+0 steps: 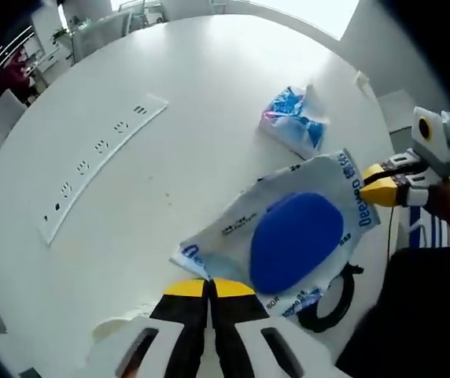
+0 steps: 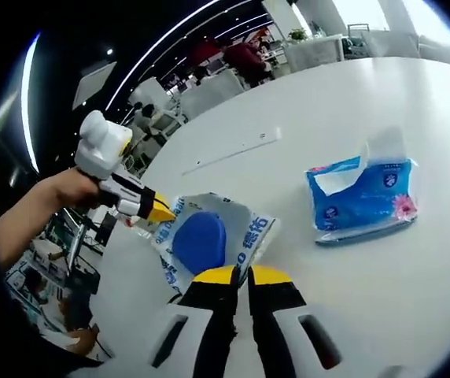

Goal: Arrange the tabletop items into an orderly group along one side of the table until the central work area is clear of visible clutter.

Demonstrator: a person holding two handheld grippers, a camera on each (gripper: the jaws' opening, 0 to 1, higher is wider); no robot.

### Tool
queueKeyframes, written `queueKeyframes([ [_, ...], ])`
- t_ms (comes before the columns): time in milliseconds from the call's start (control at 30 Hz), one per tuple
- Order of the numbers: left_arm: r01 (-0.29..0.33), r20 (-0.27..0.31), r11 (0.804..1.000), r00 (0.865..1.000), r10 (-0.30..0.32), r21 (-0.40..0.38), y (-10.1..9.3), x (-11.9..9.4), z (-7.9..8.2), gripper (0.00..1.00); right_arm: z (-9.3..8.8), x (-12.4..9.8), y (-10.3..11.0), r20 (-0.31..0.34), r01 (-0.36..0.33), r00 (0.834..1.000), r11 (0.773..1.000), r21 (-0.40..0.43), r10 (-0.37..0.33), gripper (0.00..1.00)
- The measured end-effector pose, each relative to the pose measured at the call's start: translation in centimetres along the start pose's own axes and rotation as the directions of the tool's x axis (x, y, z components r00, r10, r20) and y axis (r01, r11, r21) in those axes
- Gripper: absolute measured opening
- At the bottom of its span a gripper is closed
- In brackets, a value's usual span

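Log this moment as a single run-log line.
left tool shut on wipes pack edge | right tool shut on opposite edge | tissue pack lies apart on white table

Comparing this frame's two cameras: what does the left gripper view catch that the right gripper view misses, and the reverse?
Left gripper view: a black cable loop beside the pouch at the table edge, and a row of socket outlets set into the white table.
Right gripper view: the person's hand holding the left gripper, and office furniture beyond the table.
Both: the white pouch with a blue oval pinched at opposite ends by both grippers, and the blue tissue pack.
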State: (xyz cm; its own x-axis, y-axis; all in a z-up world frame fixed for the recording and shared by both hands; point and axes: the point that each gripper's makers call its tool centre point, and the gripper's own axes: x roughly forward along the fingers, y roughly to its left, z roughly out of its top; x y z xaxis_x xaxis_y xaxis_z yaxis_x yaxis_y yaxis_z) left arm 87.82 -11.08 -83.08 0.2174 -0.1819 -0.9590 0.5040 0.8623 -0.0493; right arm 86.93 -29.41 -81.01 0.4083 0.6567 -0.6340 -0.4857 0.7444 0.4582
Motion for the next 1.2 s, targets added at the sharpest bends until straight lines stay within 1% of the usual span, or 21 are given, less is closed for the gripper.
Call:
queueKeyframes([
  [33,0.000,0.002,1.000,1.000,0.000,-0.005,0.0,0.0,-0.1,0.00,0.3,0.1,-0.2,-0.003,0.000,1.000,1.000,-0.010,0.000,0.01],
  [133,0.002,0.011,0.998,1.000,-0.002,-0.070,0.1,-0.2,-0.3,0.00,1.0,0.6,-0.6,-0.006,0.006,1.000,0.999,-0.047,-0.006,0.01],
  [200,0.003,0.018,0.996,1.000,-0.001,-0.088,0.1,-0.2,-0.4,0.00,1.4,0.7,-0.7,-0.005,0.007,1.000,0.998,-0.061,-0.007,0.00],
  [267,0.006,0.027,0.992,1.000,-0.002,-0.123,0.1,-0.2,-0.4,0.00,1.9,1.2,-1.1,-0.007,0.007,1.000,0.998,-0.070,-0.007,0.00],
  [300,0.004,0.034,0.988,0.999,0.001,-0.155,0.2,-0.2,-0.5,0.00,2.4,1.5,-1.3,-0.008,0.007,1.000,0.997,-0.080,-0.008,0.00],
  [367,0.001,0.042,0.983,0.999,0.007,-0.182,0.4,-0.2,-0.5,0.00,2.5,1.5,-1.1,-0.009,0.009,1.000,0.996,-0.091,-0.010,0.00],
  [400,-0.003,0.048,0.981,0.999,0.013,-0.192,0.5,-0.2,-0.4,0.00,2.8,1.9,-1.4,-0.014,0.010,1.000,0.995,-0.103,-0.012,0.00],
  [600,0.000,0.044,0.979,0.999,0.009,-0.202,0.4,0.3,-0.5,0.00,4.3,3.1,-2.2,-0.022,0.020,0.999,0.988,-0.155,-0.024,0.00],
  [800,-0.007,0.032,0.978,0.999,0.014,-0.211,0.5,0.9,-0.5,0.00,5.0,4.0,-2.7,-0.041,0.026,0.999,0.980,-0.199,-0.035,0.00],
  [900,-0.025,0.022,0.977,0.999,0.031,-0.213,0.9,1.1,-0.4,0.00,5.0,4.2,-2.7,-0.051,0.025,0.998,0.975,-0.222,-0.037,0.00],
  [1000,-0.026,0.017,0.973,0.999,0.031,-0.227,0.9,1.2,-0.5,0.00,4.8,5.1,-3.2,-0.054,0.032,0.997,0.963,-0.268,-0.048,0.00],
  [1067,-0.039,0.018,0.971,0.999,0.044,-0.236,1.2,1.4,-0.4,0.00,4.6,5.8,-3.5,-0.063,0.035,0.997,0.963,-0.269,-0.054,0.01],
  [1200,-0.066,0.008,0.972,0.998,0.069,-0.227,1.5,1.7,-0.3,0.00,4.4,6.6,-3.8,-0.083,0.037,0.994,0.942,-0.332,-0.068,0.01],
])
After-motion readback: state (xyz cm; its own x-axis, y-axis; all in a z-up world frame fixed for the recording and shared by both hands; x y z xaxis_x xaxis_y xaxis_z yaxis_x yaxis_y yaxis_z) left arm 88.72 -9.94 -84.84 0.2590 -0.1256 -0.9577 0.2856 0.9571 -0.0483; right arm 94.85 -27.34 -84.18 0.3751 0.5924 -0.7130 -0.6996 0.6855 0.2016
